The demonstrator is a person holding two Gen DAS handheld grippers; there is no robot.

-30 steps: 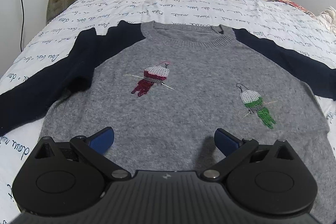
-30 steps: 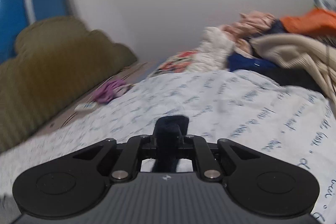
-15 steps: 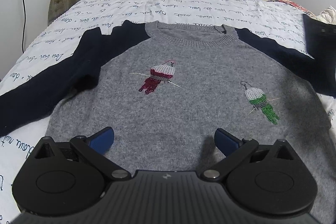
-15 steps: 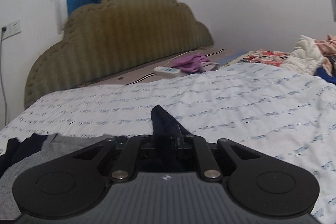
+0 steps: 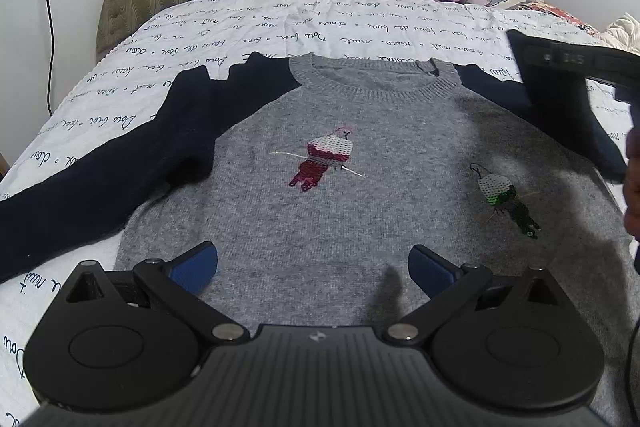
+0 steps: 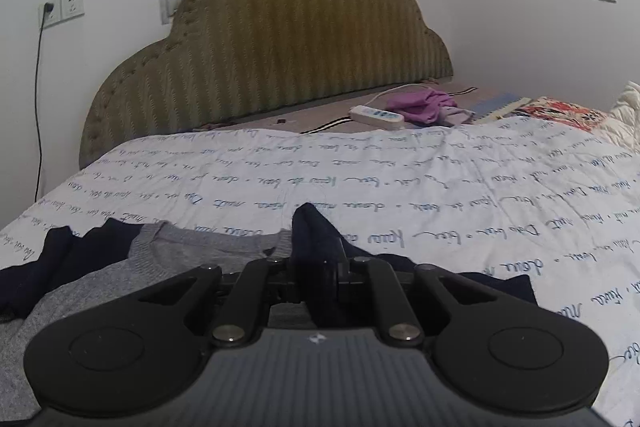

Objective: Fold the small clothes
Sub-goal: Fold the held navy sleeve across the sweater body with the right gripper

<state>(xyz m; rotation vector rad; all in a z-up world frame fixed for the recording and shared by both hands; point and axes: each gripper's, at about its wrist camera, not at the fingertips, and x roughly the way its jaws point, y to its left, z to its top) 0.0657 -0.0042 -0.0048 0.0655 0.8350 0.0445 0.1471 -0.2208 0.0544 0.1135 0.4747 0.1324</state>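
A small grey sweater [image 5: 360, 155] with navy sleeves and two sequin birds lies face up on the bed. Its left navy sleeve [image 5: 100, 171] stretches out flat to the left. My left gripper [image 5: 312, 263] hovers open over the sweater's lower hem, nothing between its blue pads. My right gripper [image 6: 316, 263] is shut on the end of the right navy sleeve [image 6: 312, 231], which sticks up between its fingers. In the left wrist view that gripper's black body [image 5: 560, 99] hangs over the sweater's right shoulder. The grey collar [image 6: 192, 239] lies just ahead of it.
The bedsheet [image 5: 280, 15] is white with script print. A padded olive headboard [image 6: 280, 47] stands behind. A white power strip [image 6: 376, 117], purple cloth [image 6: 424, 105] and a floral item [image 6: 560, 109] lie at the bed's far right. A person's hand [image 5: 632, 187] shows at the right edge.
My right gripper has swung left with the navy sleeve, from the clothes pile toward the headboard, and come in over the sweater's right shoulder. The left gripper stayed put.
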